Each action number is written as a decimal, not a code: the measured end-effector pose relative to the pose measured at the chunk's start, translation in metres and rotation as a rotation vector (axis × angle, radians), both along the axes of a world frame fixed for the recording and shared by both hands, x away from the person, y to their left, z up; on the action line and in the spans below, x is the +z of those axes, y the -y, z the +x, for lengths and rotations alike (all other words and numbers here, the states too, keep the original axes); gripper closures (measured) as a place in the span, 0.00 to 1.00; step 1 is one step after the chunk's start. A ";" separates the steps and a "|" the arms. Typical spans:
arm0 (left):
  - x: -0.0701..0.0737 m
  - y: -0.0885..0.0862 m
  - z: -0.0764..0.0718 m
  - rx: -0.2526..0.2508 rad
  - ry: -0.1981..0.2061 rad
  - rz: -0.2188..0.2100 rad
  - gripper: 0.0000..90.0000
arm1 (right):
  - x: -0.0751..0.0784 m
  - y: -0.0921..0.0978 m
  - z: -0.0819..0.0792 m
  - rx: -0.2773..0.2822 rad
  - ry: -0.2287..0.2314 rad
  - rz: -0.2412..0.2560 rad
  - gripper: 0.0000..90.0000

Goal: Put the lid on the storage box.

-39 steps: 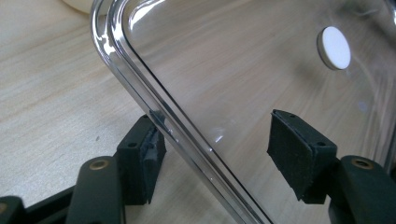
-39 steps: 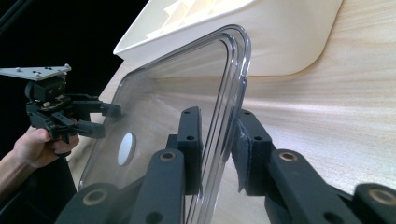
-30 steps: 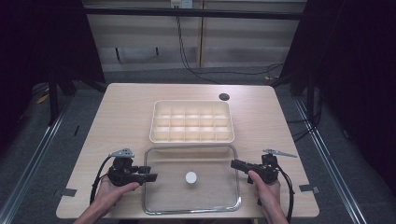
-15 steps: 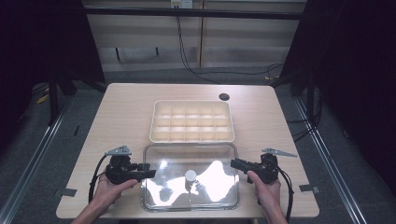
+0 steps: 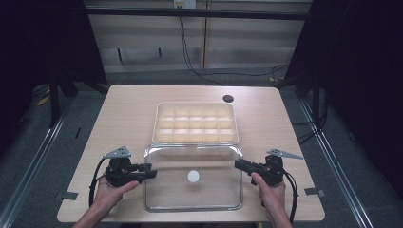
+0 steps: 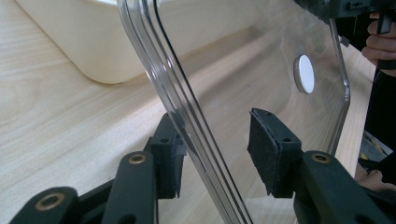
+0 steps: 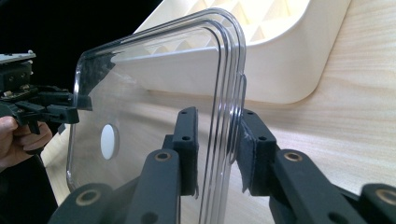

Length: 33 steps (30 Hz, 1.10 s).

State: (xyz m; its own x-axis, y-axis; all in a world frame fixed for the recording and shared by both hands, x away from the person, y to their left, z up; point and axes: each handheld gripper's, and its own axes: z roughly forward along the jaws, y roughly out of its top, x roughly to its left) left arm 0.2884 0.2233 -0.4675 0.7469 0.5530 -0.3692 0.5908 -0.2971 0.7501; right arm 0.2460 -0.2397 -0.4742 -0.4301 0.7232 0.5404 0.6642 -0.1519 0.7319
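High view: a clear lid (image 5: 193, 178) is seen at the near edge of the wooden counter (image 5: 128, 118), between the two tools, with a person's hands coming in from the bottom.
Lid: it is transparent, rectangular with rounded corners, and a small white disc (image 5: 193, 176) is seen at its middle; its far edge lies just beside the near wall of the tray.
Tray: a cream tray (image 5: 195, 123) divided into many small compartments is set at the middle of the counter, beyond the lid.
Left tool (image 5: 148, 173): it is held in the left hand (image 5: 110, 194) at the lid's left edge. In the left gripper view the lid's ribbed rim (image 6: 187, 116) is seen passing between the two pads; the left pad (image 6: 169, 158) is close against the rim, while a clear gap is left before the right pad (image 6: 268, 151), so the jaws are partly open and not clamped.
Right tool (image 5: 237, 164): it is held in the right hand (image 5: 273, 194) at the lid's right edge. In the right gripper view the rim (image 7: 229, 93) is seen pressed between both pads, so the jaws are closed on the lid.
Counter: a small dark round hole (image 5: 228, 99) is seen near the far right corner.
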 end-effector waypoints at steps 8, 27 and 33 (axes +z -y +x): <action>0.007 -0.002 -0.001 0.005 0.023 -0.023 0.67 | 0.007 -0.001 -0.001 -0.005 0.029 0.002 0.80; 0.017 -0.007 0.000 0.019 0.051 -0.071 0.74 | 0.017 -0.001 -0.003 -0.004 0.087 0.012 0.81; 0.019 -0.008 0.000 0.034 0.067 -0.078 0.74 | 0.021 -0.002 -0.004 -0.001 0.105 0.014 0.82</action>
